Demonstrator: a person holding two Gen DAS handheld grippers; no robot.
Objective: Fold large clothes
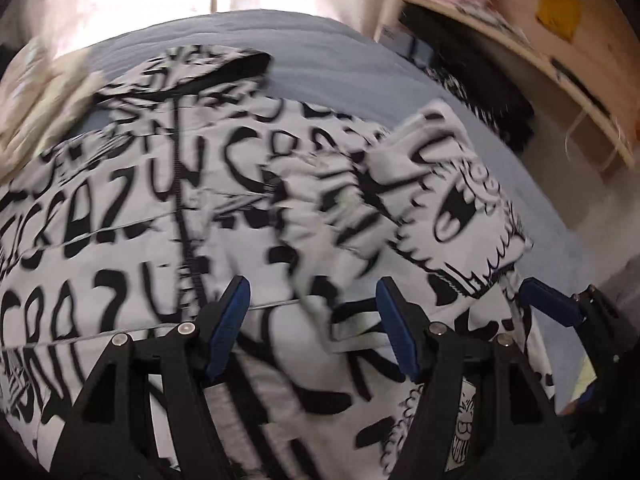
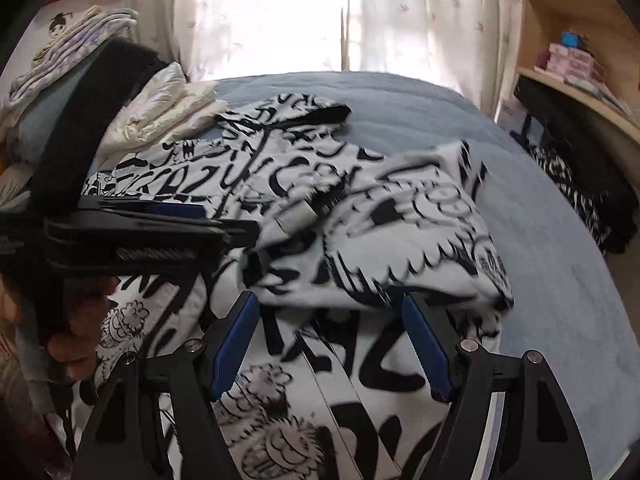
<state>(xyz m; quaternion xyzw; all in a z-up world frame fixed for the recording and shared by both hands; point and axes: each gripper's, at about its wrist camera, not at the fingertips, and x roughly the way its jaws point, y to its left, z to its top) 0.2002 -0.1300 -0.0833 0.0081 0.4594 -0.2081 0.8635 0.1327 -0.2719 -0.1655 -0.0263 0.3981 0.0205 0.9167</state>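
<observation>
Both grippers stand with their blue-padded jaws spread wide and nothing pinched between them: the left gripper (image 1: 314, 328) hangs over the lower middle of the jacket (image 1: 132, 208), and the right gripper (image 2: 334, 344) hovers just behind a sleeve (image 2: 400, 232) that is thrown across the front. Cloth lies under each open pair of jaws, not in it.

That jacket, the task's large garment, is spread front-up on the bed (image 2: 540, 208), collar end toward the curtained window (image 2: 280, 12) and hem toward the cameras. It is white, crowded with black hand-lettered words and cartoon figures, with a dark zip line (image 1: 184, 216) running down its middle.

As for progress, I judge the fold barely begun. One sleeve has been brought in over the chest, where it sits rumpled and puffed up instead of flat. The body is not yet folded in length, and the other sleeve I cannot pick out, since motion blur smears much of the print. Left to do: flatten this sleeve, bring the other side in, then double the body.

In texture the fabric looks thick and soft, probably padded, holding rounded ridges where it bends. The bedcover is a matte grey-blue with fine ribbing. A cream folded pile (image 2: 160, 112) sits at the far left corner, touching or nearly touching the jacket's shoulder, and wooden shelves (image 2: 580, 40) stand at the right.
</observation>
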